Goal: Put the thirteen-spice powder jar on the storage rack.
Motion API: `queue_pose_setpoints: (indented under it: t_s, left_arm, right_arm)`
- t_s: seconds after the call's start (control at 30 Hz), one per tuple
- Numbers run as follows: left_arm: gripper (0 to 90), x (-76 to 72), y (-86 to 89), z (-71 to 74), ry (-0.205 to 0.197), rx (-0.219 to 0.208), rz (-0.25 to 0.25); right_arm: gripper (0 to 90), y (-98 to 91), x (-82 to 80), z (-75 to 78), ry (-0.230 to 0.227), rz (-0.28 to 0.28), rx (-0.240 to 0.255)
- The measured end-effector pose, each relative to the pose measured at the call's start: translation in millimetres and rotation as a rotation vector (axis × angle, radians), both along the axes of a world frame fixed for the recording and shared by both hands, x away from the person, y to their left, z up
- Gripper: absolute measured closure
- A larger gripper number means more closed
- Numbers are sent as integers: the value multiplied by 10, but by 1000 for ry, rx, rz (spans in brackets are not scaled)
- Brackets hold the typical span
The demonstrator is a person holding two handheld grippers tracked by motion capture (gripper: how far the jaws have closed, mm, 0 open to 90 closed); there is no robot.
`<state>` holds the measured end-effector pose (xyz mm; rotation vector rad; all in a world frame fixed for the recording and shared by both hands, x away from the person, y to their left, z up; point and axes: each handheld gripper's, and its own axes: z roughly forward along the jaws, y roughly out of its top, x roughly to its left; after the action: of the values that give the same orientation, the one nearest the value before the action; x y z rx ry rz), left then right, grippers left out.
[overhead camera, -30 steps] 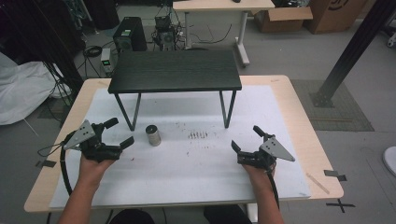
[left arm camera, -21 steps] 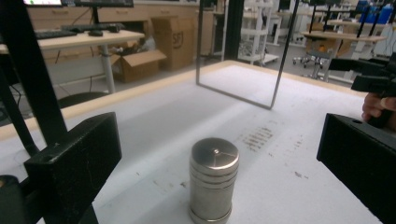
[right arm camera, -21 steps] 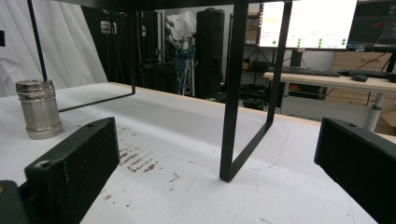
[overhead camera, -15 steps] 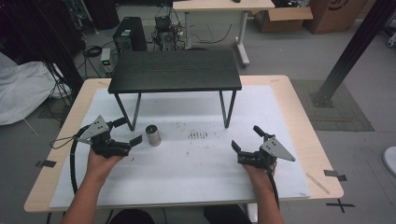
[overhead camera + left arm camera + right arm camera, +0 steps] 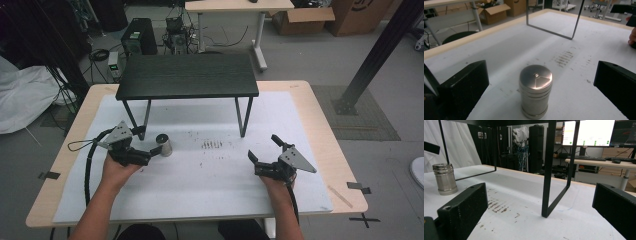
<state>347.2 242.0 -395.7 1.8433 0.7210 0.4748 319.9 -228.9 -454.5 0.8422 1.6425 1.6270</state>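
The steel canister (image 5: 535, 94) stands upright on the white mat (image 5: 210, 170), between the left gripper (image 5: 150, 148)'s spread jaws; likely rigid, slick, fairly heavy — best gripped mid-wall; right gripper (image 5: 261, 149) gapes empty.

We can read no text, label, brand or number anywhere; the cardboard box (image 5: 351, 14) bears a dark mark too partial to make out; the monitor (image 5: 587, 132) shows only illegible lines and dots.
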Motion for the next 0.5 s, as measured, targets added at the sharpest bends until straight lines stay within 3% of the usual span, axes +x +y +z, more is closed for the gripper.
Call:
queue_pose_setpoints:
  t_s: [0.1,0.33,0.5]
  left_arm:
    - [3,24,-41,-1,12,13,2]
    - [3,142,-141,-106,111,60,36]
    - [3,171,-161,-141,123,68,39]
  right_arm:
    - [0,-2,0,0,0,-1,1]
    - [0,-3,-2,-1,-1,-1,3]
    - [0,-4,0,-1,-1,-1,3]
